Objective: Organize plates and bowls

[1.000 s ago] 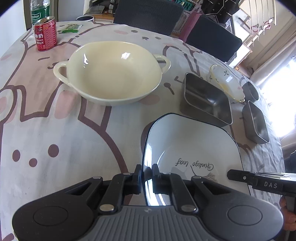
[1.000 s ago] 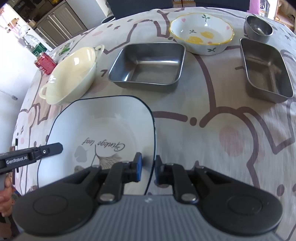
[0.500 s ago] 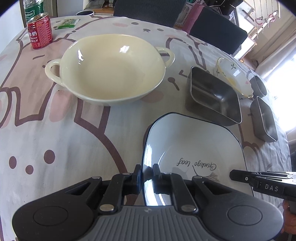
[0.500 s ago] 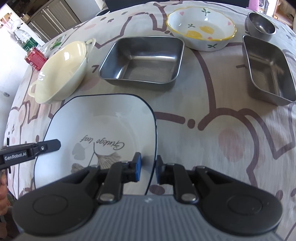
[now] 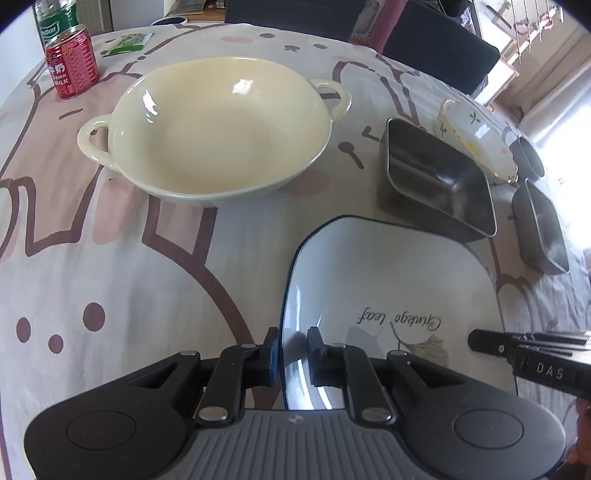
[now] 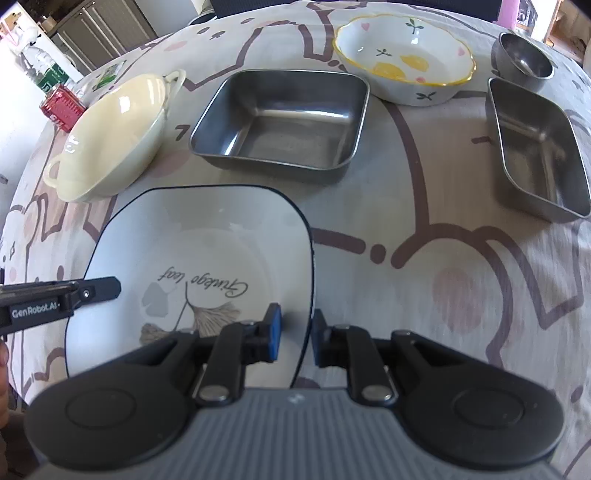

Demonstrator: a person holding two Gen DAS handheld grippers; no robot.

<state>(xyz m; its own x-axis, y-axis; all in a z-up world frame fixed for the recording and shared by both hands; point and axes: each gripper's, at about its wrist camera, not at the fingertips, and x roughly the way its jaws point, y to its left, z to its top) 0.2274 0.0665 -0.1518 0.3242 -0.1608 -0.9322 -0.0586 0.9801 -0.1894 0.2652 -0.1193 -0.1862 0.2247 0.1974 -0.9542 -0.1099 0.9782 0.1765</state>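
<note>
A white square plate with a dark rim and "Ginkgo leaf" writing is held between both grippers, over the tablecloth. My left gripper is shut on its left rim. My right gripper is shut on its right rim. Beyond the plate a cream two-handled bowl sits at the left; it also shows in the right wrist view. A square steel pan, a flowered ceramic bowl, a small steel bowl and a rectangular steel pan stand further right.
A red drink can and a green bottle stand at the far left of the table. A small green packet lies near them. Dark chairs stand behind the table. The tablecloth has a pink and brown cartoon pattern.
Both grippers have carried the plate forward toward the cream bowl and the steel pan, which now look nearer and larger. Both grips are unchanged.
</note>
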